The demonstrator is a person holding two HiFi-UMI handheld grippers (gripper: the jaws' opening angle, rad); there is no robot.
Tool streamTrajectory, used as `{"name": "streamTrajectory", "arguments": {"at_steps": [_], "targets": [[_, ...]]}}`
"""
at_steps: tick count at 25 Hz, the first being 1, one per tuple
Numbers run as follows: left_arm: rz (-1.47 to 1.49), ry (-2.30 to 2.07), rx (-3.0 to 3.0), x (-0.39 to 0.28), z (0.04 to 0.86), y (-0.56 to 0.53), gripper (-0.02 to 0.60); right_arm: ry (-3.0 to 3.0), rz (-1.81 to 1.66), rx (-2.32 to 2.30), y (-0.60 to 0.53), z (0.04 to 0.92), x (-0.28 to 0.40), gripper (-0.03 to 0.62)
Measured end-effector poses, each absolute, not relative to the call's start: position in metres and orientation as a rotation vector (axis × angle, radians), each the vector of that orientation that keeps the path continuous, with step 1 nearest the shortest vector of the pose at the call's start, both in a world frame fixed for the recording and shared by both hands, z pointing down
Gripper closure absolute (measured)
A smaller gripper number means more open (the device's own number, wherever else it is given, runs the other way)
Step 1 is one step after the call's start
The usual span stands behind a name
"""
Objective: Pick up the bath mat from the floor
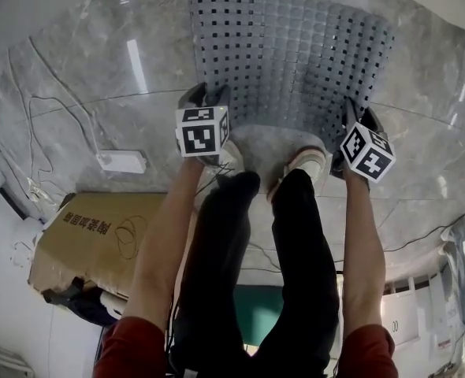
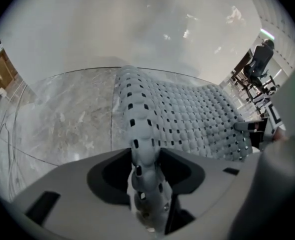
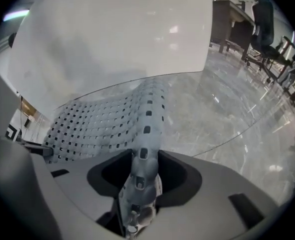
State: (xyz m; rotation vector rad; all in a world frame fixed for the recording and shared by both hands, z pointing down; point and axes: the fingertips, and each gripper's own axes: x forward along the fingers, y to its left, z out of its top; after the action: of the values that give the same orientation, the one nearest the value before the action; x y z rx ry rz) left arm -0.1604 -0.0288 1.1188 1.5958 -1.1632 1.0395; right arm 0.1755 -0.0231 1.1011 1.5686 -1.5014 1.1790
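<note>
**A:** Where is the bath mat found, and how are the tools set?

**B:** The bath mat is spread on the marble floor, just ahead of the shoes; it is pinched at both near corners. The left tool is clamped on the left corner and the right tool on the right one; a fold of mat is pressed between each pair of jaws. The far part appears to lie on the floor.

**A:** How is it judged to handle?

**B:** It is judged soft and floppy; the edge is seen bent up into each tool, so a sag between the two grips is to be expected. Little weight is supposed, given the many square holes. The pebbled, rubbery surface should be held well by the jaws; yet a thin fold might be dragged out if the underside clings to the smooth floor.

**A:** Where is hold best taken?

**B:** At the near corners, well apart, as is done here; the mat can then be peeled up evenly and kept from folding on itself.
</note>
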Motion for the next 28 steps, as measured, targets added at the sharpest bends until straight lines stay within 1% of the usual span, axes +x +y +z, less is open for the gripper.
{"name": "streamTrajectory", "arguments": {"at_steps": [6,17,28], "targets": [[1.022,-1.121,1.611,-0.147,1.089,-0.019,0.437,-1.520,1.174,1.545,-0.021,1.072,0.153,0.523],[1.031,-1.089,1.591,-0.138,1.003,-0.005,0.494,-1.558,1.114,1.478,-0.003,0.987,0.135,0.535],[0.982,-1.143,1.619,-0.127,0.861,0.002,0.515,-1.629,1.053,1.490,-0.002,0.846,0.122,0.537]]}}
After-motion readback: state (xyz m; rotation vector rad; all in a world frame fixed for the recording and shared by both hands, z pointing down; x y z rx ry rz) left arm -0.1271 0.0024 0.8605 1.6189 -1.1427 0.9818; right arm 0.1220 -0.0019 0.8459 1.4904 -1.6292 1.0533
